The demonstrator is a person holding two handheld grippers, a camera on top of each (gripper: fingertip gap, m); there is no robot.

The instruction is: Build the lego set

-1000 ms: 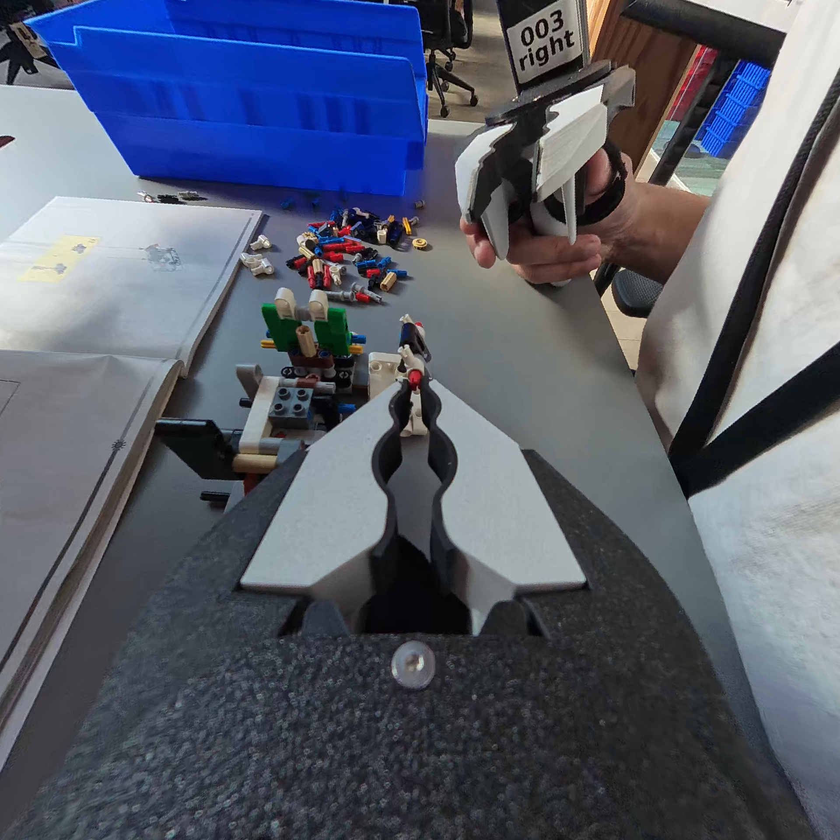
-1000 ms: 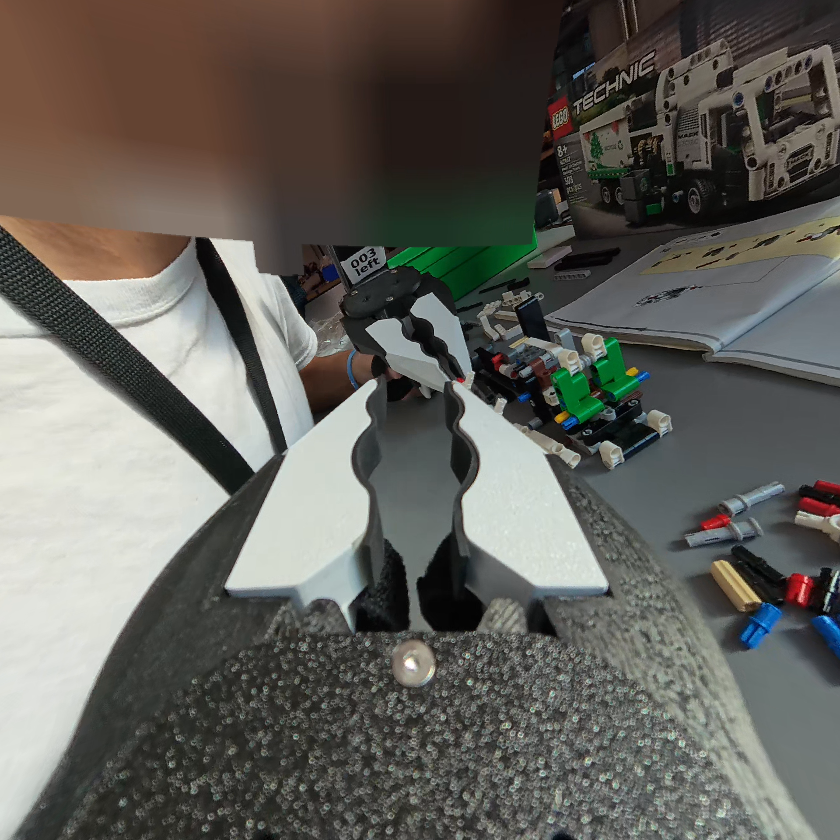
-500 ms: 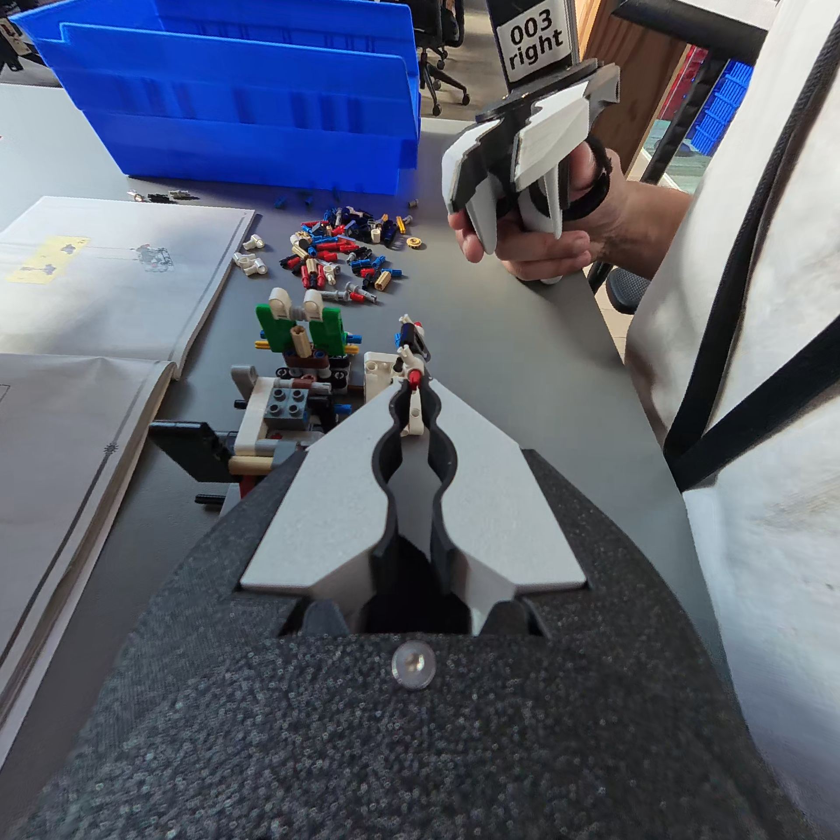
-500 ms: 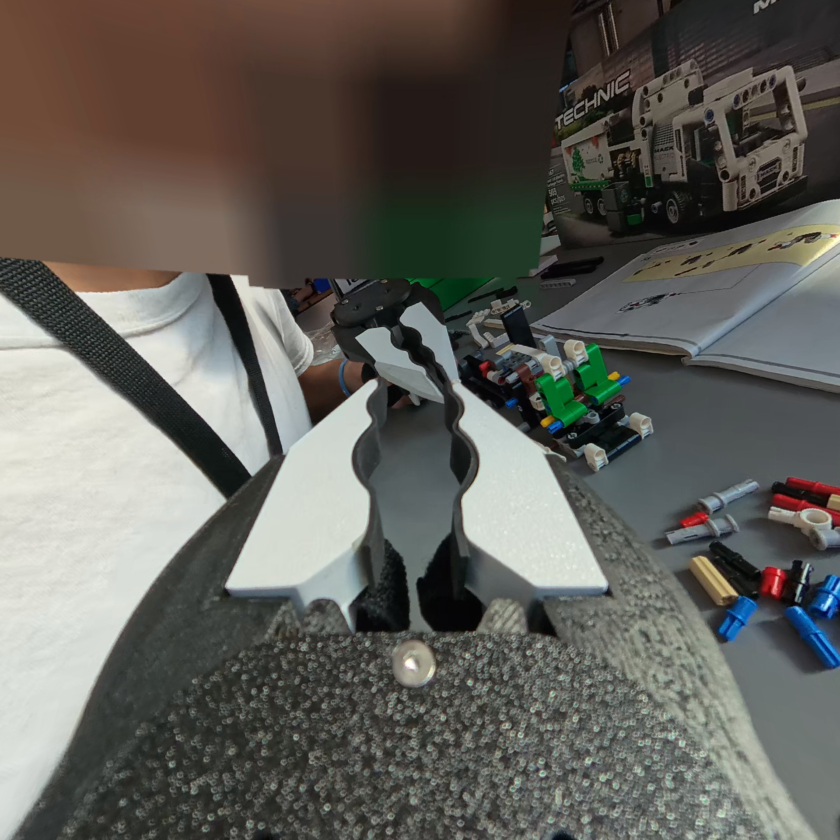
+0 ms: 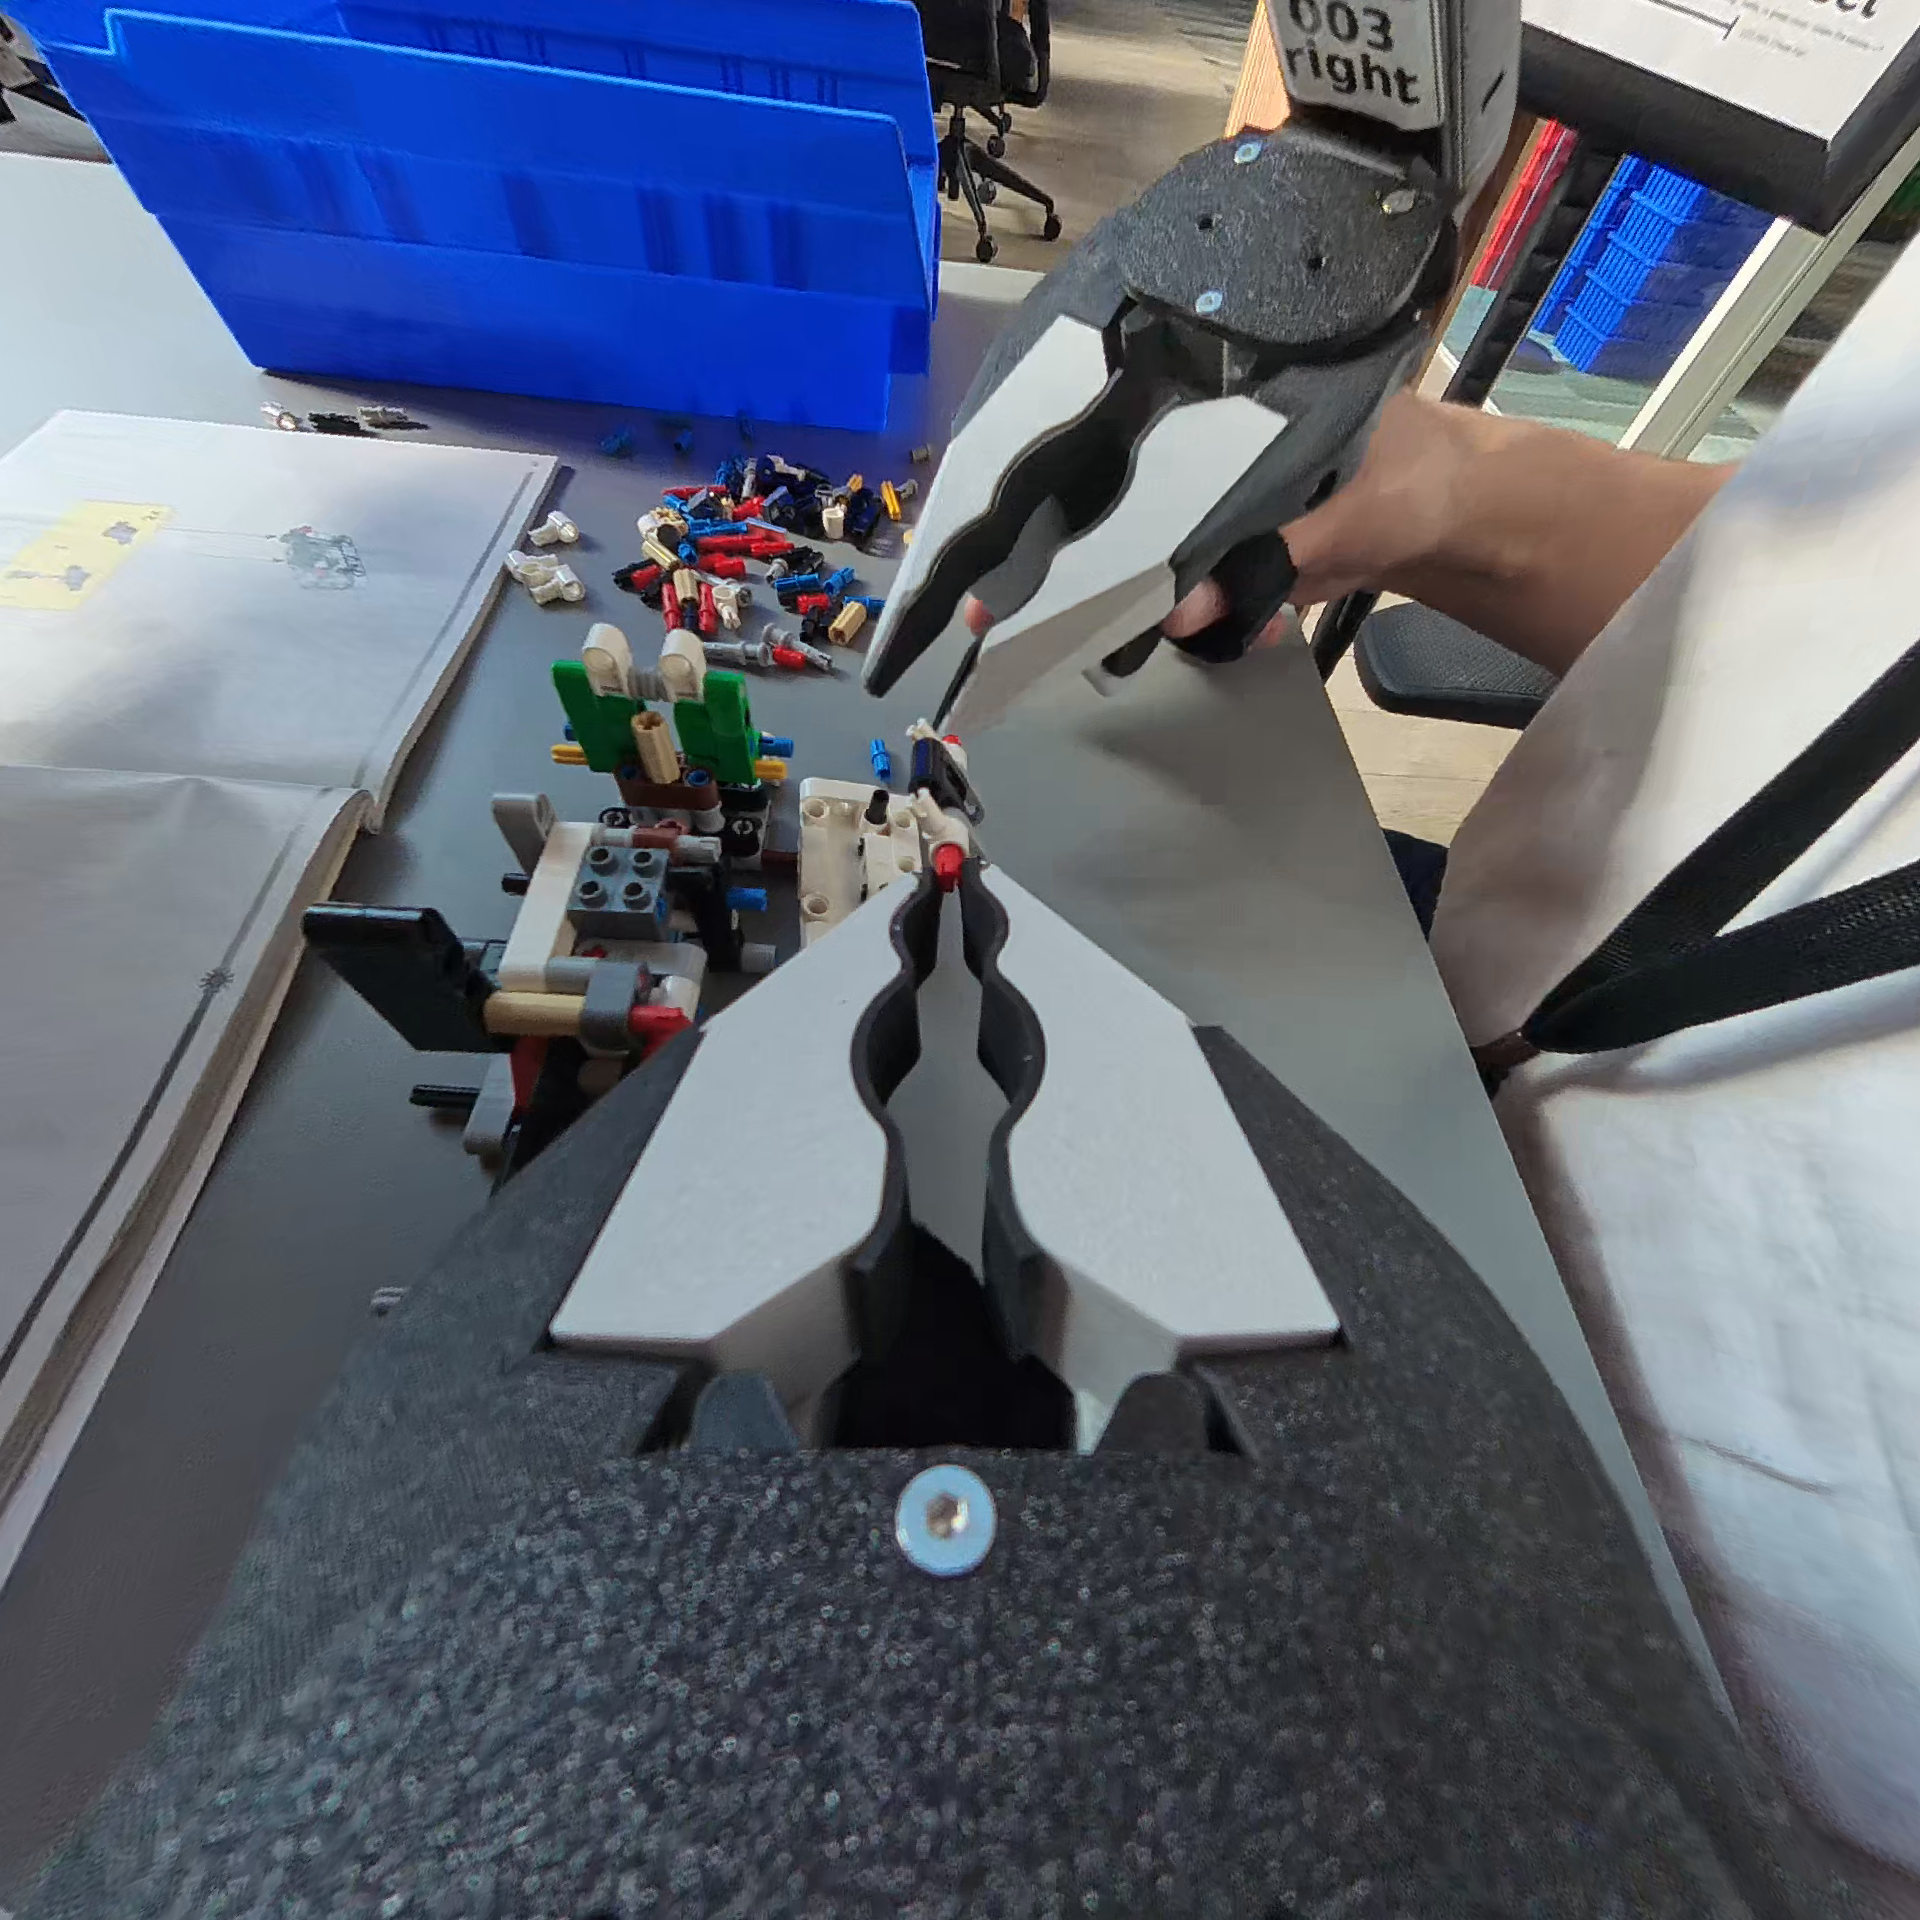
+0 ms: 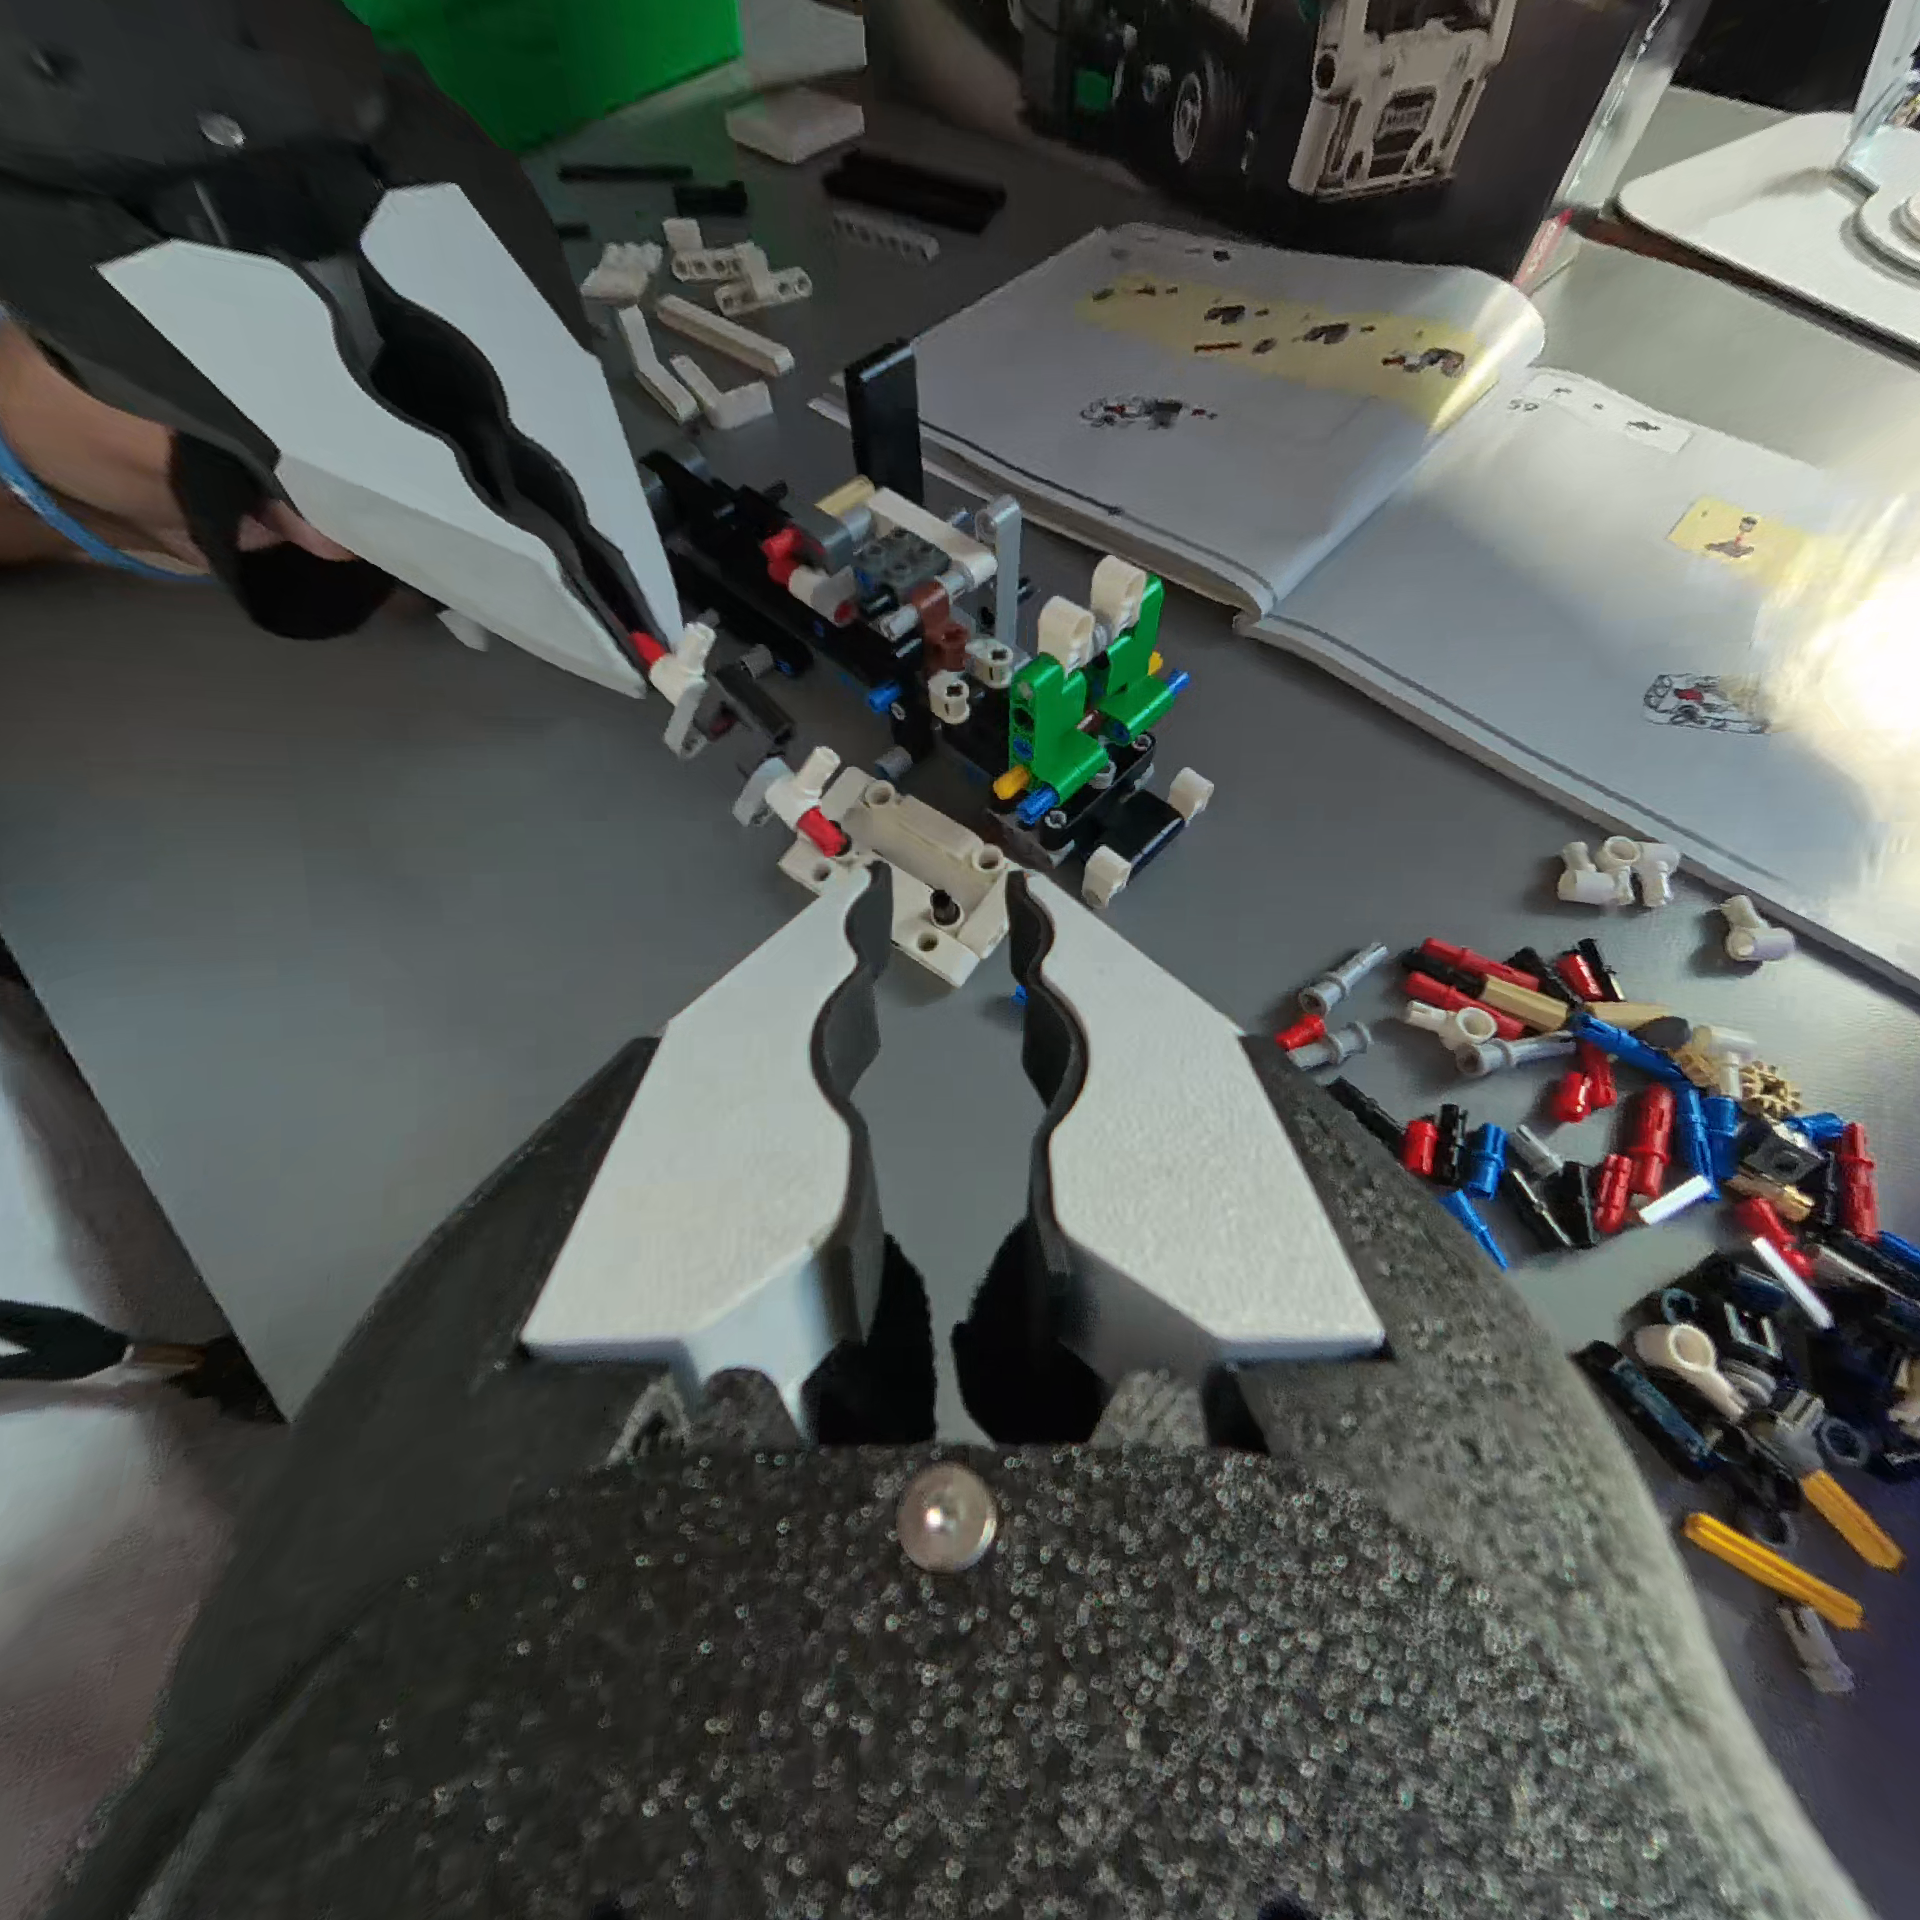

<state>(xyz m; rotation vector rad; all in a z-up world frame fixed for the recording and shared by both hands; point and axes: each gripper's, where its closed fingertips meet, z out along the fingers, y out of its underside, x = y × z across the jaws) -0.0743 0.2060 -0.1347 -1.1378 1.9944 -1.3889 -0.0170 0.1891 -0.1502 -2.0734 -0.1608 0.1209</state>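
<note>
My left gripper (image 5: 940, 883) is shut on a small sub-assembly (image 5: 935, 821) of a red pin, a white connector and a dark piece. It holds this low over the grey table (image 5: 1195, 883). It also shows in the right wrist view (image 6: 649, 660), at the upper left, with the same piece (image 6: 686, 681) at its tip. My right gripper (image 6: 945, 894) is open, with a white panel block (image 6: 925, 862) seen between its fingertips. In the left wrist view the right gripper (image 5: 914, 701) hangs tilted down in the air, just past the block (image 5: 836, 847) and clear of it. A half-built model with green parts (image 5: 655, 717) stands beside both.
A heap of loose pins and connectors (image 6: 1621, 1101) lies right of my right gripper. An open instruction booklet (image 6: 1351, 468) and a toy box (image 6: 1351, 104) lie beyond the model. Blue bins (image 5: 520, 208) stand at the table's back. White beams (image 6: 707, 312) lie past the left gripper.
My right gripper came down from mid-air and tilted over the model, close to the left gripper's tip; its jaws narrowed a little. My left gripper stayed shut on its piece.
</note>
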